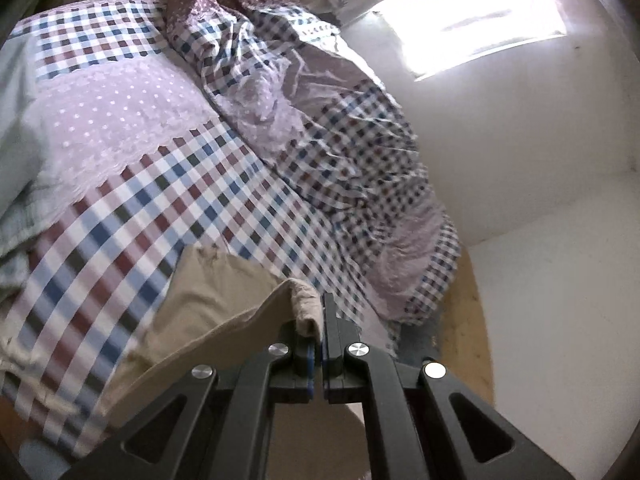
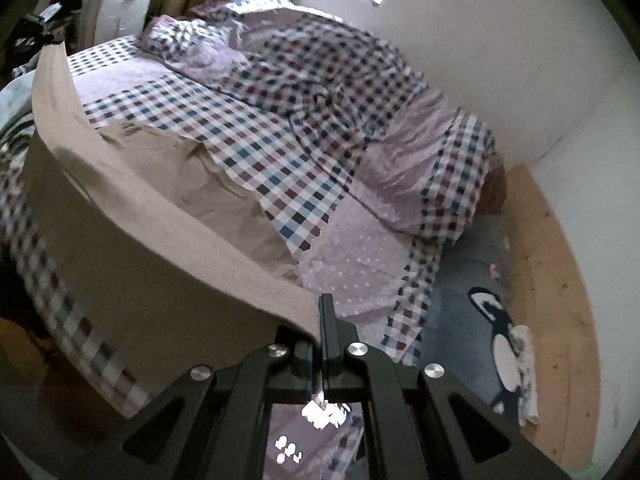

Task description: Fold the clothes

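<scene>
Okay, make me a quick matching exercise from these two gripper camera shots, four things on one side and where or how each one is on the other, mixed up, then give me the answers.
Things:
1. beige garment
2. checked bedspread
3. rumpled quilt
4. blue rug

States:
A. on the floor beside the bed
B. heaped along the bed's far side
C. held up at two ends by the left gripper and right gripper
D. spread flat under the garment

Pairs: 1-C, 2-D, 3-B, 4-A

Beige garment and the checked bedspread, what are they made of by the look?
Beige garment: looks like matte woven cotton, twill perhaps; it holds a stiff curved edge between the two grippers and creases softly. Checked bedspread: thin printed cotton-like cloth, fine wrinkles, with purple dotted panels edged in lace-like trim. Fibre content cannot be told.
</scene>
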A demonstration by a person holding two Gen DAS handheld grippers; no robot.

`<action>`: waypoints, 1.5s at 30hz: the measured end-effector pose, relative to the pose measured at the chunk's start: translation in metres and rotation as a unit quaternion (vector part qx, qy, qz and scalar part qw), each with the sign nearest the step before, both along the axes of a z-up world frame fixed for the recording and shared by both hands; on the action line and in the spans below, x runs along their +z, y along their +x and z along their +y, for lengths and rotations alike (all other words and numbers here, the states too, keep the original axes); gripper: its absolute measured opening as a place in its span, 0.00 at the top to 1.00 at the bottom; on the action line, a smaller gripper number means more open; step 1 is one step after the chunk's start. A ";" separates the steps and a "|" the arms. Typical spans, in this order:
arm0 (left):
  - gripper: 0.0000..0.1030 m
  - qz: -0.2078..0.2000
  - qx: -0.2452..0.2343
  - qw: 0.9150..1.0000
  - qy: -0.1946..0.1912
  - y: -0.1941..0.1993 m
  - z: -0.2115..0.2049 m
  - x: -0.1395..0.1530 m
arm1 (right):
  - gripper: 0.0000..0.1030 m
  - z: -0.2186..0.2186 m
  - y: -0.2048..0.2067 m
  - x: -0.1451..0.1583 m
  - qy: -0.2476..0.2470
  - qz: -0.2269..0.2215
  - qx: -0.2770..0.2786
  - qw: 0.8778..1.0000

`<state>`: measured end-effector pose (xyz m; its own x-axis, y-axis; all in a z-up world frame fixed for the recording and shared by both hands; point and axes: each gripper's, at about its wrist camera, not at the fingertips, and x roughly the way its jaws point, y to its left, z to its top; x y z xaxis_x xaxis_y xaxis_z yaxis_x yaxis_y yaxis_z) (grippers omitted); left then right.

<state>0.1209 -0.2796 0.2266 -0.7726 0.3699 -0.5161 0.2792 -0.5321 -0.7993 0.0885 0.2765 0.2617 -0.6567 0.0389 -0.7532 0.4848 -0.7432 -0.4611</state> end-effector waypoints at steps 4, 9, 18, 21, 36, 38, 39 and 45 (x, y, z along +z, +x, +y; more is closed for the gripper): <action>1.00 -0.024 0.011 1.000 -0.010 -0.066 -0.001 -0.032 | 1.00 0.000 -0.072 -0.039 -0.005 -0.041 -0.016 0.999; 1.00 -0.074 0.027 0.997 -0.017 -0.135 0.000 -0.095 | 1.00 -0.002 -0.152 -0.103 -0.002 -0.091 -0.043 0.995; 1.00 -0.118 0.033 0.991 -0.046 -0.221 0.001 -0.175 | 1.00 -0.001 -0.252 -0.178 0.014 -0.152 -0.063 0.986; 1.00 -0.136 0.024 0.988 -0.070 -0.245 0.005 -0.194 | 1.00 -0.002 -0.273 -0.197 0.030 -0.169 -0.065 0.983; 0.88 -0.090 -0.010 0.982 -0.165 -0.261 0.012 -0.224 | 0.35 0.006 -0.309 -0.243 0.063 -0.111 -0.147 0.981; 0.61 -0.071 0.007 0.982 -0.177 -0.246 0.002 -0.211 | 0.30 0.022 -0.305 -0.230 0.053 -0.075 -0.185 0.979; 0.37 -0.055 0.031 0.980 -0.189 -0.236 -0.009 -0.199 | 0.28 0.030 -0.301 -0.222 0.046 -0.060 -0.205 0.976; 0.23 -0.033 0.043 0.974 -0.221 -0.184 -0.025 -0.171 | 0.28 0.030 -0.264 -0.193 -0.087 -0.067 -0.203 0.973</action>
<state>-0.0632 -0.3047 0.0558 -0.7502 0.0370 -0.6601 0.3806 -0.7923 -0.4769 -0.1754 0.3064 0.0689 -0.5087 0.1381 -0.8498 0.1834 -0.9470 -0.2637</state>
